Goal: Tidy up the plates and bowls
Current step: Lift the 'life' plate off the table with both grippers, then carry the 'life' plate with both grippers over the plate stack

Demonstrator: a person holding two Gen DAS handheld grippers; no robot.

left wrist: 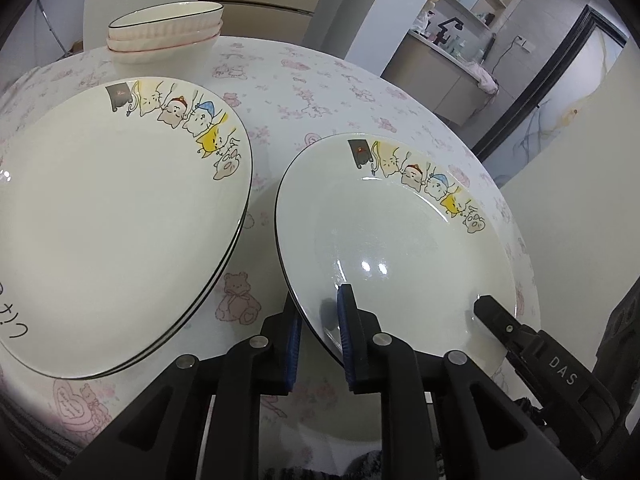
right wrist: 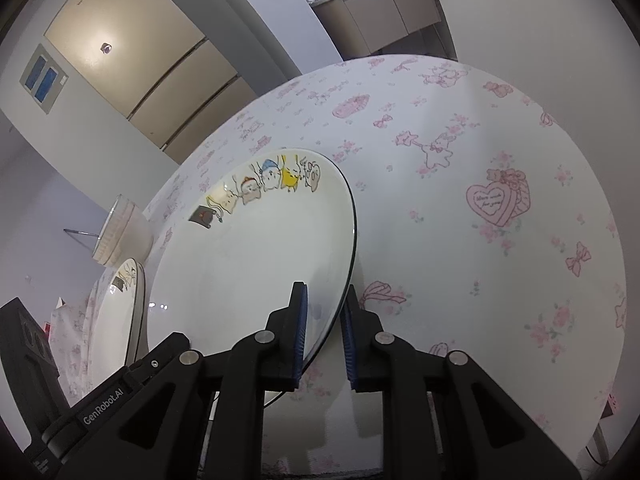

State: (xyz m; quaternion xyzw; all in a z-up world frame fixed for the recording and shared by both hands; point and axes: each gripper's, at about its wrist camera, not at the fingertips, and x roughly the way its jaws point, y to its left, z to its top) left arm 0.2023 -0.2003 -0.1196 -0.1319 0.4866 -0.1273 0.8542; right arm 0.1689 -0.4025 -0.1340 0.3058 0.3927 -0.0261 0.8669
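A white plate with cartoon cats [left wrist: 400, 232] lies on the round table, right of a stack of like plates [left wrist: 120, 220]. My left gripper [left wrist: 320, 332] straddles its near-left rim, one blue pad above, one below, with a gap still showing. My right gripper [right wrist: 324, 328] straddles the same plate's [right wrist: 248, 264] right rim, also with a gap; it shows in the left wrist view [left wrist: 520, 332] too. Stacked white bowls [left wrist: 164, 32] stand at the far left; they also show in the right wrist view [right wrist: 120, 232].
The table wears a white cloth with pink prints [right wrist: 480, 160]. A beige fridge [right wrist: 132, 52] and a counter with bottles [left wrist: 452, 60] stand behind. The left gripper's body [right wrist: 28, 344] shows at the left edge.
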